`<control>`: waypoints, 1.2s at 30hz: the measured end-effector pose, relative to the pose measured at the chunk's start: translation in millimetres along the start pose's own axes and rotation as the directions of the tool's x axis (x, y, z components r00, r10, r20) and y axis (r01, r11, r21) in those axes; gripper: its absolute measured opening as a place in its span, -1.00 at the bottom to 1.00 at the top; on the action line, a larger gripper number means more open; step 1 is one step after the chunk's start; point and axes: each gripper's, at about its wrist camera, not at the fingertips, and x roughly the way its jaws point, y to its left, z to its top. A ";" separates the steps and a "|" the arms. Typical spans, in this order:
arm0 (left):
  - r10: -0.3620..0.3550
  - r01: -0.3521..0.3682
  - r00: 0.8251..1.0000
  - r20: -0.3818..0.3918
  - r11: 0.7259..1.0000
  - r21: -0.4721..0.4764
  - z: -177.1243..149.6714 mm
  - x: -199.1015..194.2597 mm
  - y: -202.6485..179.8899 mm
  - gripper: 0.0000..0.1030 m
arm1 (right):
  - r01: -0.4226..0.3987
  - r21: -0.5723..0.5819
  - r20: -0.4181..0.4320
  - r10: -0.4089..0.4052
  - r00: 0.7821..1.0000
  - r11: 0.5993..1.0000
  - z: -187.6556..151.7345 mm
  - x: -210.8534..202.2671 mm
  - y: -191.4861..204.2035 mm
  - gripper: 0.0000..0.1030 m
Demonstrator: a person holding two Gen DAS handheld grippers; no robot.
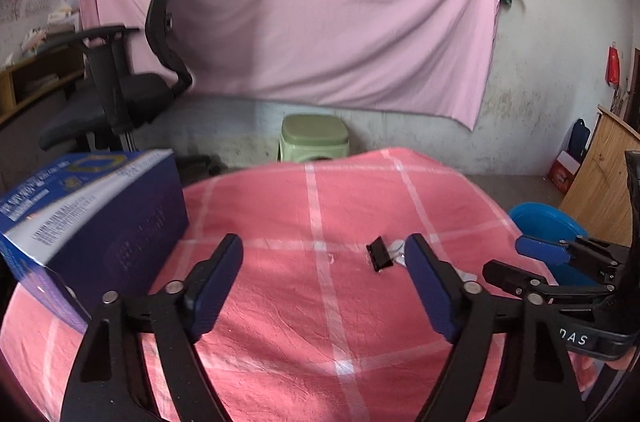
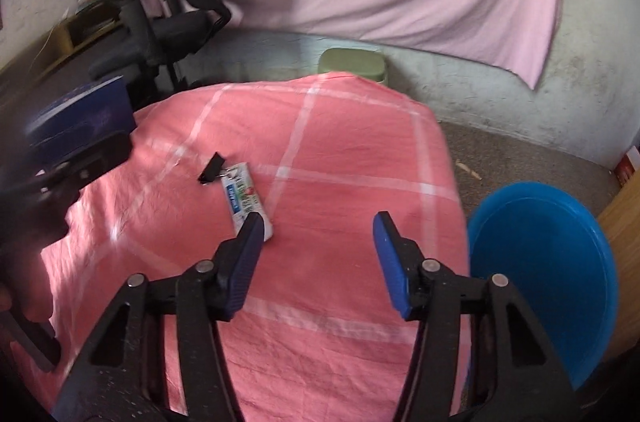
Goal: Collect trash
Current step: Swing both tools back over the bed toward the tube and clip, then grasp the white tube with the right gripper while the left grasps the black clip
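Trash on the bench: 1 white wrapper [image 2: 247,199] with blue and green print, lying flat on the pink checked cloth [image 2: 344,150], left of centre in the right wrist view. A black binder clip [image 2: 211,169] sits just beside its far end, touching or nearly so; contact is not clear. In the left wrist view the clip [image 1: 379,254] shows plainly, and the wrapper [image 1: 396,249] is mostly hidden behind the left gripper's right finger.

Right gripper [image 2: 318,224]: jaws partly open, nothing between them, left fingertip over the wrapper's near end. Judgement: it is angled down to line up on the wrapper, but the wrapper sits off to the left, not between the fingers.

Left gripper [image 1: 324,252]: jaws partly open, empty, pointing down at bare cloth left of the clip.

Blue basin [image 2: 544,278] on the floor, just off the bench's right edge; likely the place for collected trash.

Around: dark blue box [image 1: 92,214] at the bench's left side, green stool [image 1: 314,138] beyond the far edge, black office chair [image 1: 132,90] far left, pink sheet [image 1: 320,2] on the wall.

In the way: the clip crowds the wrapper's far end; a flat wrapper on soft cloth may be hard to pinch.
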 end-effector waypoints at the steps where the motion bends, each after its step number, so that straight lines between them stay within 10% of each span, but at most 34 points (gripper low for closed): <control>1: -0.008 0.007 1.000 -0.016 1.000 -0.010 0.6 3.8 2.2 0.39 | -0.010 -0.007 -0.005 0.010 1.000 1.000 0.5 1.1 1.3 0.38; 12: -0.091 0.069 0.983 -0.162 0.988 -0.138 3.6 32.1 17.2 0.30 | -0.054 -0.112 -0.112 0.041 0.993 0.992 8.8 31.5 30.3 0.26; 20: -0.161 0.145 0.968 -0.193 0.985 -0.098 3.2 36.5 2.4 -0.07 | -0.055 -0.021 -0.109 0.052 0.993 0.998 7.9 29.2 11.5 -0.61; 36: -0.115 0.120 0.949 -0.294 0.993 -0.004 6.4 76.7 -30.5 -0.37 | 0.010 0.052 -0.088 -0.005 0.996 0.999 6.1 25.2 -1.6 -0.63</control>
